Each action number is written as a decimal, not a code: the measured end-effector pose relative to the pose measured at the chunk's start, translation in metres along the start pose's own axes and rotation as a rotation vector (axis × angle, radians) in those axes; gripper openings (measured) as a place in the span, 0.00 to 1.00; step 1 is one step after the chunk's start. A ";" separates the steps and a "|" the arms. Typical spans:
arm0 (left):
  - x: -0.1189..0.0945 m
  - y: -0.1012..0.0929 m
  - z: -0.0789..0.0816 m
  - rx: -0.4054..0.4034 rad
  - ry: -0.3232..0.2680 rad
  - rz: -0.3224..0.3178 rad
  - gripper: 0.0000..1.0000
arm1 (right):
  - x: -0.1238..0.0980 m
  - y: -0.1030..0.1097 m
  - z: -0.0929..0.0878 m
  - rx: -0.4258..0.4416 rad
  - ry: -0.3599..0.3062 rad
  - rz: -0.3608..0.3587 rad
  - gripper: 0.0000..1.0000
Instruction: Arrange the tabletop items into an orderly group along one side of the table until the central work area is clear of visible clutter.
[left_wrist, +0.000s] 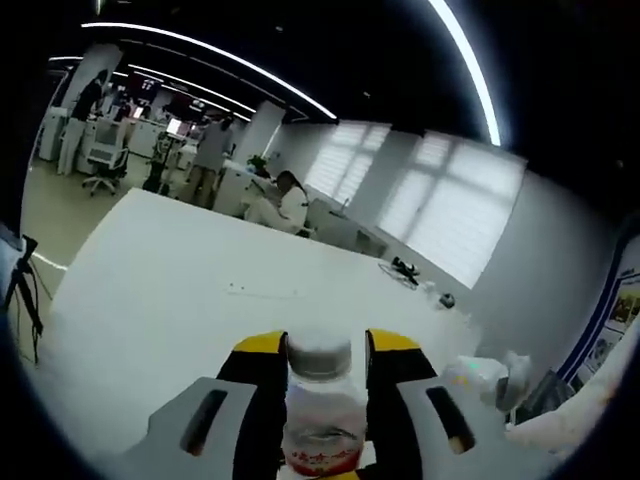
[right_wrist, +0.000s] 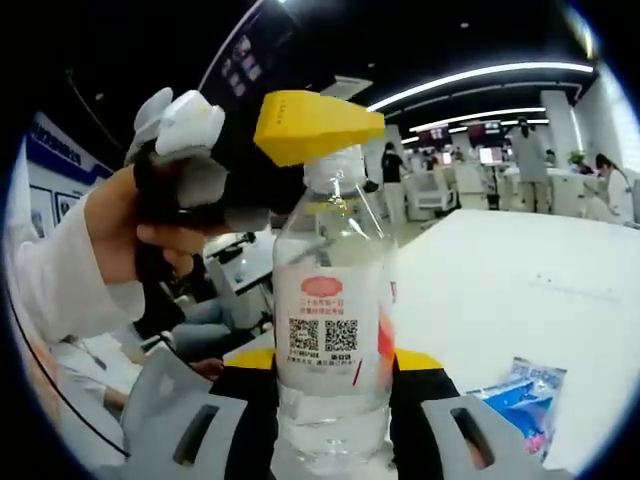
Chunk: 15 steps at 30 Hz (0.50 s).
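Observation:
A clear water bottle (right_wrist: 335, 300) with a white cap, a red logo and QR codes stands upright between my right gripper's (right_wrist: 335, 362) yellow-tipped jaws, which press on its lower body. My left gripper (right_wrist: 318, 125), held by a hand in a white sleeve, reaches in from the left at the cap. In the left gripper view the same bottle (left_wrist: 320, 420) sits between my left gripper's (left_wrist: 320, 345) jaws, which touch both its sides, cap level with the yellow tips. Beyond it stretches the white table (left_wrist: 180, 290).
A blue snack packet (right_wrist: 525, 395) lies on the table (right_wrist: 500, 270) to the right of the bottle. Small dark items (left_wrist: 405, 270) sit near the table's far edge. People and office chairs (left_wrist: 105, 165) stand in the room behind.

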<state>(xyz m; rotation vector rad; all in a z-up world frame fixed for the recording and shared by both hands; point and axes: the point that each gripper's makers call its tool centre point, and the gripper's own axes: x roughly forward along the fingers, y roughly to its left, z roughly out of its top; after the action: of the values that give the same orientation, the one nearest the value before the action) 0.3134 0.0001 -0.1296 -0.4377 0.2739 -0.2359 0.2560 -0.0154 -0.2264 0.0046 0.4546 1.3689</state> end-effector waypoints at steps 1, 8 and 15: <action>0.001 -0.001 -0.001 -0.021 0.006 -0.005 0.21 | 0.000 0.000 -0.001 0.001 0.002 -0.002 0.41; 0.004 -0.008 -0.007 0.038 0.024 -0.016 0.20 | 0.000 -0.005 -0.006 -0.009 0.023 -0.024 0.42; 0.009 -0.006 -0.010 0.047 0.039 -0.001 0.20 | -0.007 -0.026 -0.016 0.009 0.059 -0.078 0.42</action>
<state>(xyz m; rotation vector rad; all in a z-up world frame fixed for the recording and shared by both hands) 0.3177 -0.0109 -0.1373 -0.3871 0.3056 -0.2518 0.2745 -0.0322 -0.2460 -0.0458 0.5048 1.2933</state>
